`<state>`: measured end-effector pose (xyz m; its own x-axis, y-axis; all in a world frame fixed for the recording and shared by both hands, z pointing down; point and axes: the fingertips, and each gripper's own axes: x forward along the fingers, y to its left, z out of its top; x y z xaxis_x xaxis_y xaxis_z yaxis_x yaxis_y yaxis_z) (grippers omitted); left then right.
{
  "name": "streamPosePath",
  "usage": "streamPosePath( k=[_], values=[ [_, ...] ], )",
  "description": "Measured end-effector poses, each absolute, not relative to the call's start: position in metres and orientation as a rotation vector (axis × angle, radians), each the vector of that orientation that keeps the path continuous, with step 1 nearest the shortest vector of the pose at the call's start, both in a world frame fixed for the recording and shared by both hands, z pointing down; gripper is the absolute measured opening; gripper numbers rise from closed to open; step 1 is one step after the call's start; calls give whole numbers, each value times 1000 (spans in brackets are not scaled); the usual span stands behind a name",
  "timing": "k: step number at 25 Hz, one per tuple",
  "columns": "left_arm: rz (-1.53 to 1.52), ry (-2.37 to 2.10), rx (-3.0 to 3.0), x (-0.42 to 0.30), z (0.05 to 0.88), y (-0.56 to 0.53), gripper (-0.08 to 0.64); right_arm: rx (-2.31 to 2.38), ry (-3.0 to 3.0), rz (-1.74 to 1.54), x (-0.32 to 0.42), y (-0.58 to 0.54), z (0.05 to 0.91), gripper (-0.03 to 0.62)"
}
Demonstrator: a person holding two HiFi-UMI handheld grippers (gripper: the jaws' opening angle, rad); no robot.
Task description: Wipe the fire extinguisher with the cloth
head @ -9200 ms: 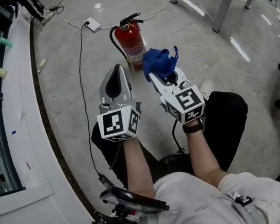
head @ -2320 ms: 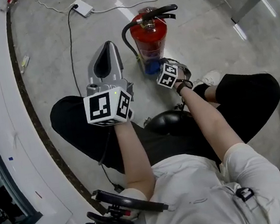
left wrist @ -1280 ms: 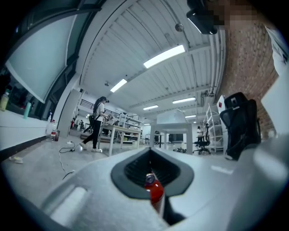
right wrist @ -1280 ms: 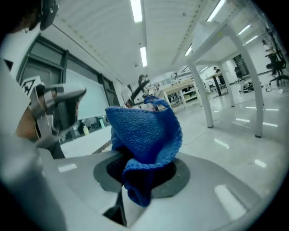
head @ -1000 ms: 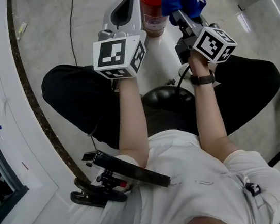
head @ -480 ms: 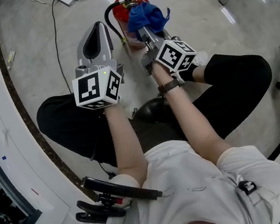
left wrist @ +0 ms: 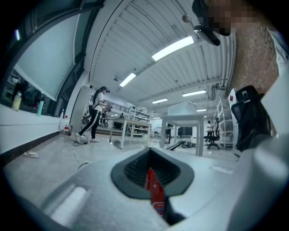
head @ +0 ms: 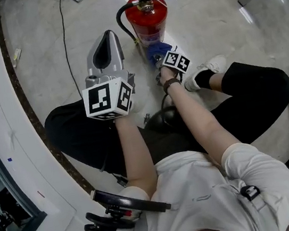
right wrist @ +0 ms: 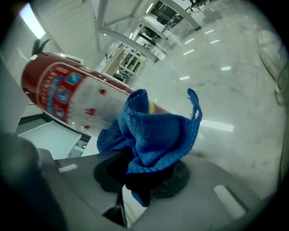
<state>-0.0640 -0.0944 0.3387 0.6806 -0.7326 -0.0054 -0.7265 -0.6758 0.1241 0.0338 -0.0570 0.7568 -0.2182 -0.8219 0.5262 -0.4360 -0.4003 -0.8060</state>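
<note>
Fire extinguisher (head: 148, 20): one, touched by one cloth (head: 157, 51) clamped in right tool (right wrist: 142, 176).

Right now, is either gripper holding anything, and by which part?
The right gripper is shut on the blue cloth, pinching its bunched lower end; the rest fans out loose. The left gripper is shut and holds nothing.

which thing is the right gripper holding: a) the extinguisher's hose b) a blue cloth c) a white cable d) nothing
B: the right gripper has its jaws shut on a bunched blue cloth, held up close to the red extinguisher.
</note>
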Motion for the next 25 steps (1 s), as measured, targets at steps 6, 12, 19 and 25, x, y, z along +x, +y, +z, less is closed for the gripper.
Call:
streamPosePath(
  k=[6,12,19,25],
  values=[
    [3,-1264,2764,-76,349,-107,0,-1827,1527,-2029,62,-41,853,95],
    [-44,-1266,2758,-74,338,-122,0,-1700,1516,-1762,88,-49,748,98],
    [-109,-1211,2818,-52,303,-133,0,-1286,1988,-1118,64,-55,457,99],
    [-109,-1176,2828,-38,299,-129,0,-1160,2004,-1093,58,-91,408,94]
  ],
)
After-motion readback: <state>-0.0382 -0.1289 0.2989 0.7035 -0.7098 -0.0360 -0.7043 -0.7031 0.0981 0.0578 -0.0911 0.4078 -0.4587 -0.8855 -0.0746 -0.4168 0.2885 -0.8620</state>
